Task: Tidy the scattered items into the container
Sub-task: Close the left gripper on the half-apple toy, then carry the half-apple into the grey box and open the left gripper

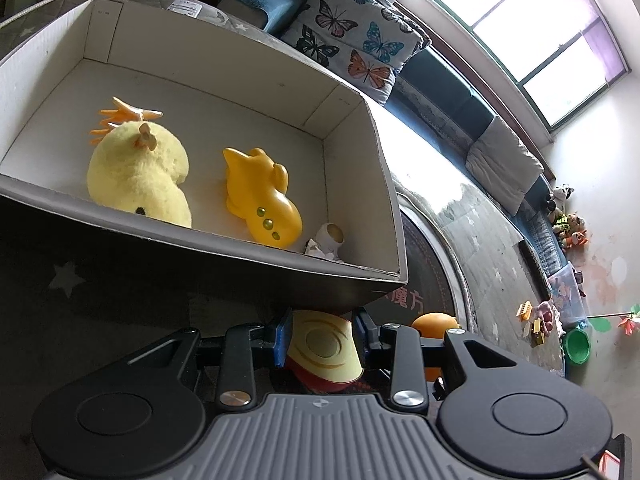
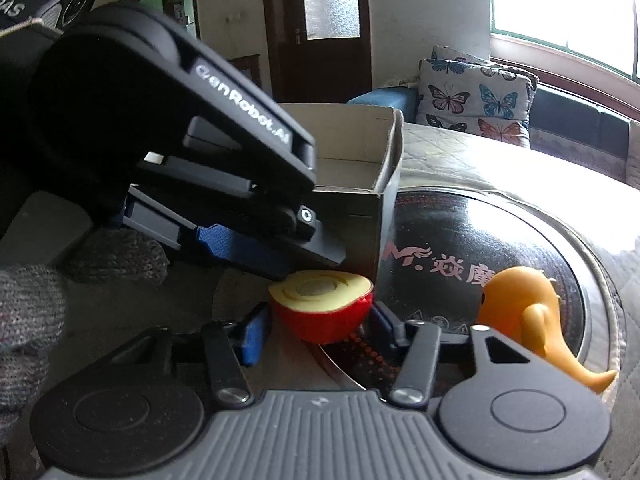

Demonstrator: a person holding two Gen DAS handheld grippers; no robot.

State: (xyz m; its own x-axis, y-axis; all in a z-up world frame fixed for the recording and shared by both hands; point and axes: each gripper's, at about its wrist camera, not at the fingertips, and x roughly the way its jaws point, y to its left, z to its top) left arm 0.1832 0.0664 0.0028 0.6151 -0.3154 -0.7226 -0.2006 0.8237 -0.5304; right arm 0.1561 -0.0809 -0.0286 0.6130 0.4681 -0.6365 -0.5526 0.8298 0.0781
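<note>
A cardboard box (image 1: 360, 148) holds a yellow plush chick (image 1: 136, 172), a yellow toy plane (image 1: 260, 196) and a small white toy (image 1: 328, 242). My left gripper (image 1: 322, 340) is shut on a red half-apple toy (image 1: 324, 348) just in front of the box's near wall. In the right wrist view the same half-apple (image 2: 324, 308) sits between the fingers of my open right gripper (image 2: 316, 320), with the left gripper (image 2: 256, 240) reaching onto it from above left. An orange whale toy (image 2: 532, 312) lies to the right, and it also shows in the left wrist view (image 1: 436, 324).
The box (image 2: 384, 168) stands on a quilted mat beside a round black disc (image 2: 460, 240) with printed letters. A butterfly cushion (image 1: 360, 36) and a blue sofa lie behind. Small toys and a green cup (image 1: 578, 346) sit far right on the floor.
</note>
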